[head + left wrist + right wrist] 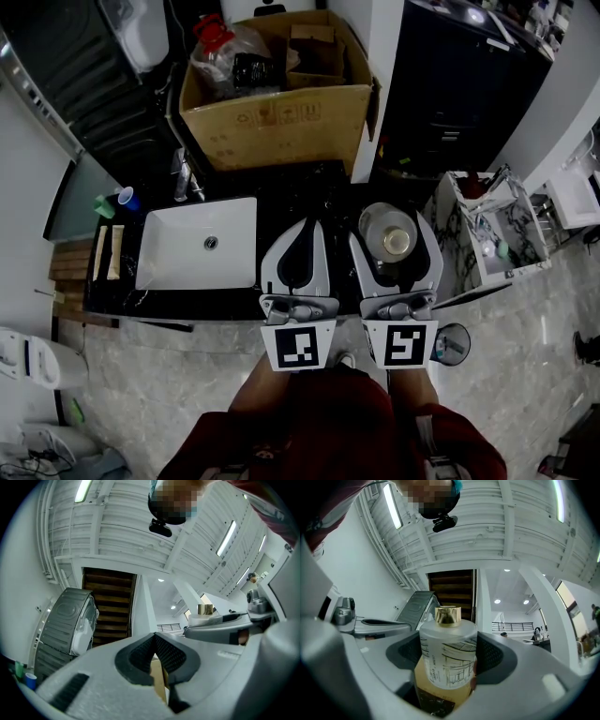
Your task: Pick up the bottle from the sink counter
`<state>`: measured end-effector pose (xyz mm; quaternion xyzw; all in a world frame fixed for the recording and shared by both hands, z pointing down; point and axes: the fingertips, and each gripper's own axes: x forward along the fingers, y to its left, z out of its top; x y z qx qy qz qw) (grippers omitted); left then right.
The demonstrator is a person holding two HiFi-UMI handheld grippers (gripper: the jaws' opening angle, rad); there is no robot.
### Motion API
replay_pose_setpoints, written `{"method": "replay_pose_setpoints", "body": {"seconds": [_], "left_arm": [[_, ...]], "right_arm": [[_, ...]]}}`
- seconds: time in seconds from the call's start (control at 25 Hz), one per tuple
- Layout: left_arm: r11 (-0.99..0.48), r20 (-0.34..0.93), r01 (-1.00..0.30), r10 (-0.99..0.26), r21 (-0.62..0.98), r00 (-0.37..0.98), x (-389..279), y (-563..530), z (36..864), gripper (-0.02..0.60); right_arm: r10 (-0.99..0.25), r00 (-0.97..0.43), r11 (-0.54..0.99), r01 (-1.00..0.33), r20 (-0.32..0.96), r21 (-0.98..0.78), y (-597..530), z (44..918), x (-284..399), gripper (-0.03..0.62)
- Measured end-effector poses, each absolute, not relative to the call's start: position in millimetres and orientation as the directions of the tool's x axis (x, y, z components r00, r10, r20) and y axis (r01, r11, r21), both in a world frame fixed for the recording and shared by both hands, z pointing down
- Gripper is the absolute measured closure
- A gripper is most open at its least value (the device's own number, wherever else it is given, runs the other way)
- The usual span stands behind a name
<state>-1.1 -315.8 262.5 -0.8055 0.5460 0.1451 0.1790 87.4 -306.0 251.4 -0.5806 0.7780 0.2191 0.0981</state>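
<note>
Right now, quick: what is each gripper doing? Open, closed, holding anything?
Left gripper: closed, nothing between its jaws.
Right gripper: closed on the gold-capped bottle.

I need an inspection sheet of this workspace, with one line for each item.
Surface: black counter with a white sink.
Job's things: bottle with gold cap, held between the right jaws.
Clutter: cardboard box at the far side; blue cup left of the sink.
Grippers: right gripper shut on the bottle; left gripper shut, empty.
Cables: nothing seen.
Surroundings: grey stone floor.
</note>
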Motion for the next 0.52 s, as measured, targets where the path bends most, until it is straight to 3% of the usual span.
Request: {"method": "replay_pose_setpoints", "body": {"seconds": [0.52], "left_arm": [[-0.348,-0.427,-0.929,-0.827,-0.124,0.366,3.3,-312.5,263.0,0.578]], "right_arm": [[-0.867,-0.291,0.214,-0.951,-0.404,0.225,-303.6,253.3,92.9,0.261]]}}
